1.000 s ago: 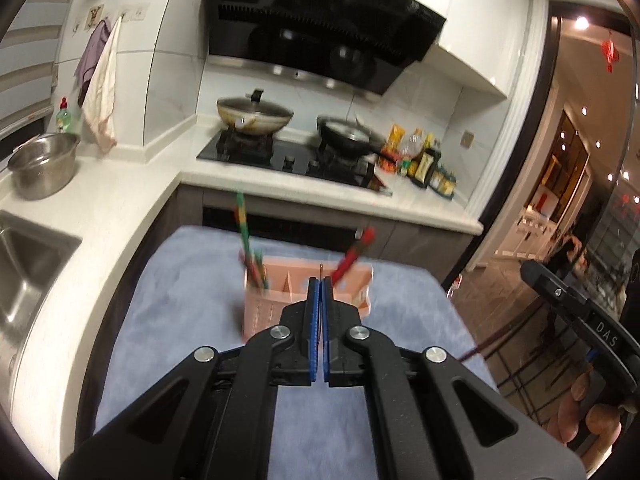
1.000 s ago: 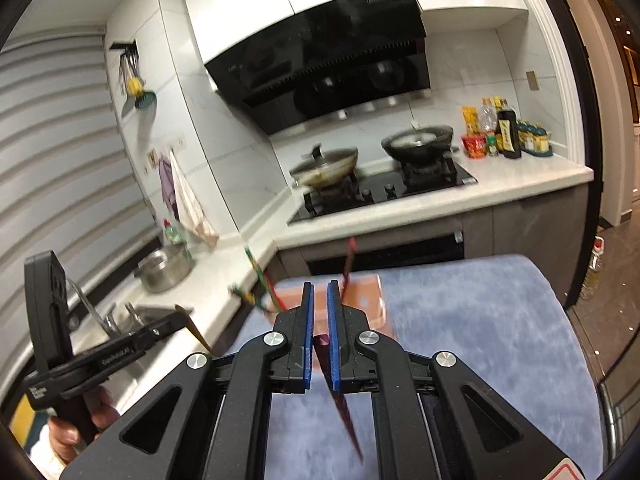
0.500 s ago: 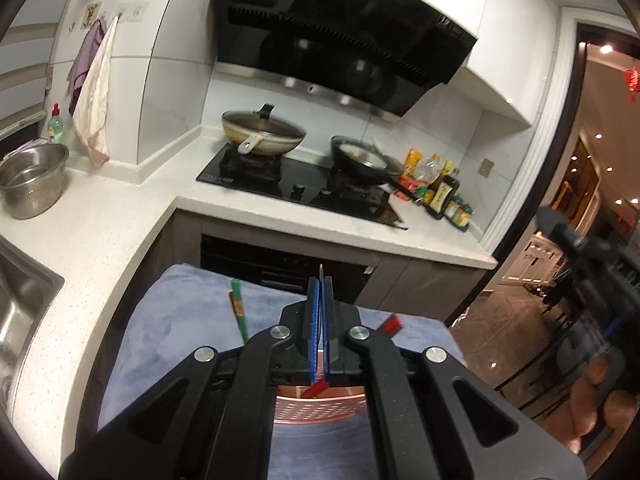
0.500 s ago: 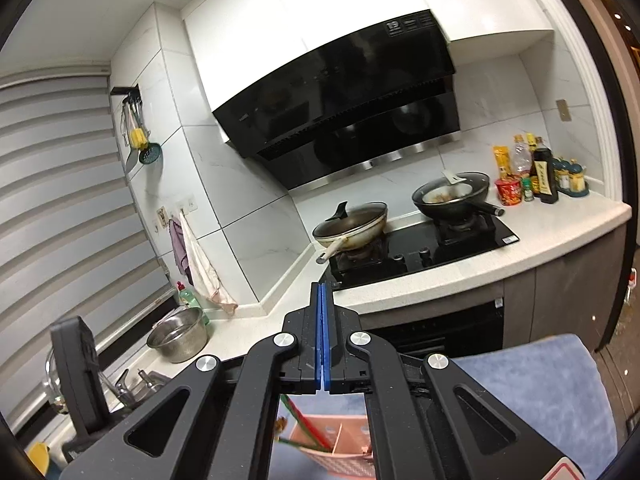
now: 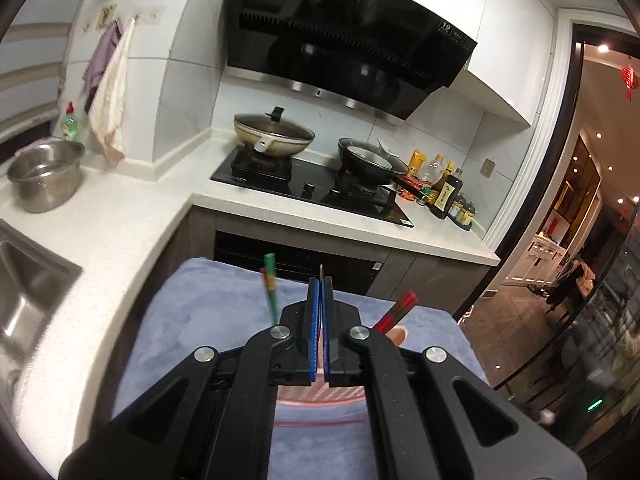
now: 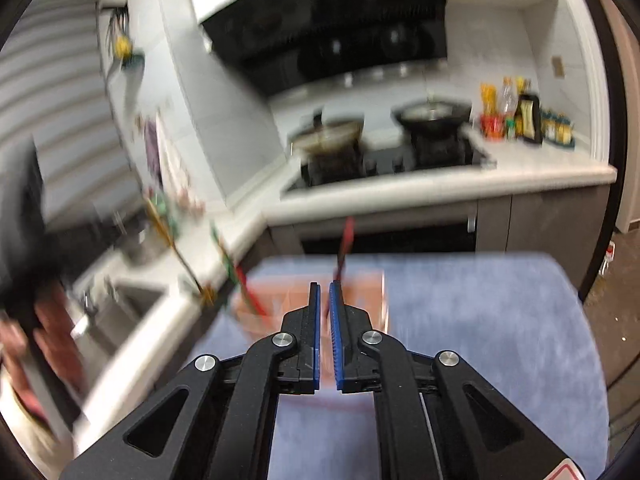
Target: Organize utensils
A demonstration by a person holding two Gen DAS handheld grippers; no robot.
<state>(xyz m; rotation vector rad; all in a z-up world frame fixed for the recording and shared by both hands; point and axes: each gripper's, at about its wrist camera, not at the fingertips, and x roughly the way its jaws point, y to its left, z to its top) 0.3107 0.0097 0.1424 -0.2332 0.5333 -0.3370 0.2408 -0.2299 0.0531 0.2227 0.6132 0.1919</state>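
Note:
A pink utensil holder [image 6: 360, 292] stands on the blue-grey cloth. Green chopsticks [image 5: 271, 292] lean at its left and dark red ones [image 5: 396, 312] at its right. My left gripper [image 5: 321, 280] hovers right over the holder [image 5: 320, 396], shut on a thin stick whose tip pokes out between the pads. The blurred right wrist view shows that stick as a yellowish chopstick [image 6: 176, 248]. My right gripper [image 6: 324, 286] is just in front of the holder. Its jaws are opening and stand slightly apart, with nothing pressed between them. A red chopstick [image 6: 345, 240] rises behind them.
The cloth-covered table [image 6: 480, 320] stretches to the right. A white counter [image 5: 100, 248] with a sink [image 5: 24, 292] and a steel bowl [image 5: 44, 176] runs along the left. Beyond are a hob with two pans [image 5: 276, 136] and bottles [image 5: 444, 192]. A doorway opens at right.
My left gripper moved forward until the holder lay under it. My right gripper rose with its jaws shut, then dropped back toward the holder with its jaws slightly parted.

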